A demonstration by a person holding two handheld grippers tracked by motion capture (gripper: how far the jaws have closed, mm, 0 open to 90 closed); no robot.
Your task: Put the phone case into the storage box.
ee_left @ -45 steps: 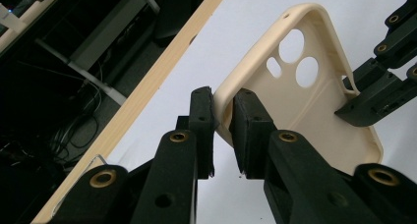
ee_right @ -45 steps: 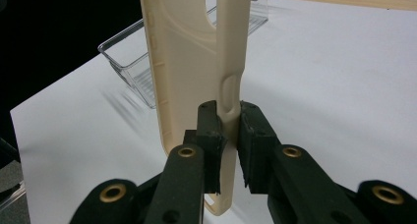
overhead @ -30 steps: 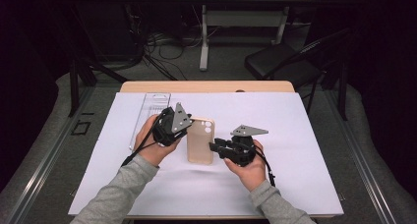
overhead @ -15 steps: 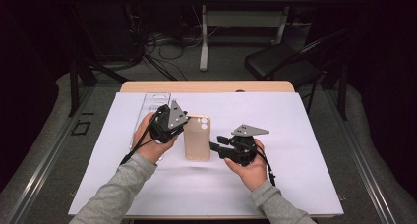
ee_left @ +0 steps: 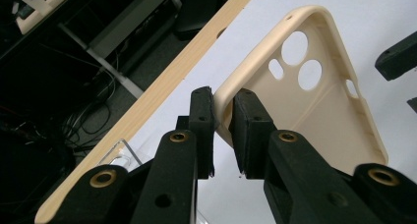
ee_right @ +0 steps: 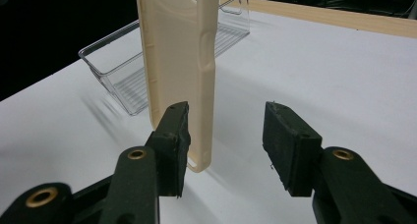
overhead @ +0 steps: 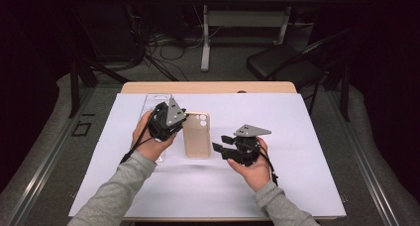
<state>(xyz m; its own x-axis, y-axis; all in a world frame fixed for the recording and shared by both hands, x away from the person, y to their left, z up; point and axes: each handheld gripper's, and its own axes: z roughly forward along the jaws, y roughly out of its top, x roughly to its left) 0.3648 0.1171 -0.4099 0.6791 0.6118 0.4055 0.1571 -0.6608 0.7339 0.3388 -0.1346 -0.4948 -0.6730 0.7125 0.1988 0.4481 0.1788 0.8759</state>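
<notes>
The right tool (overhead: 221, 150) sits nearest, on the near right of the tabletop (overhead: 307, 137), with its jaws apart and holding nothing. In the right gripper view its tips (ee_right: 223, 145) straddle the near end of the case (ee_right: 179, 62): one pad (ee_right: 174, 135) is beside or just touching the case edge, the other stands well clear.

The case (overhead: 197, 135), a beige phone shell, lies left of and just beyond the right tool. Its long axis runs near to far, with the camera cut-outs at the far end. It appears lifted off the tabletop, not lying flat.

The left tool (overhead: 179, 121) holds it from the left. In the left gripper view the left tool (ee_left: 223, 130) has its jaws clamped on the case (ee_left: 314, 101) at the rim of one long side, near the cut-out end.

Judgement: the right tool is the free one and the nearer to the case's near end; closing it there calls for a short move leftward.

A clear tray (overhead: 153, 101) lies on the far left of the tabletop, behind the left hand (overhead: 148, 141).
</notes>
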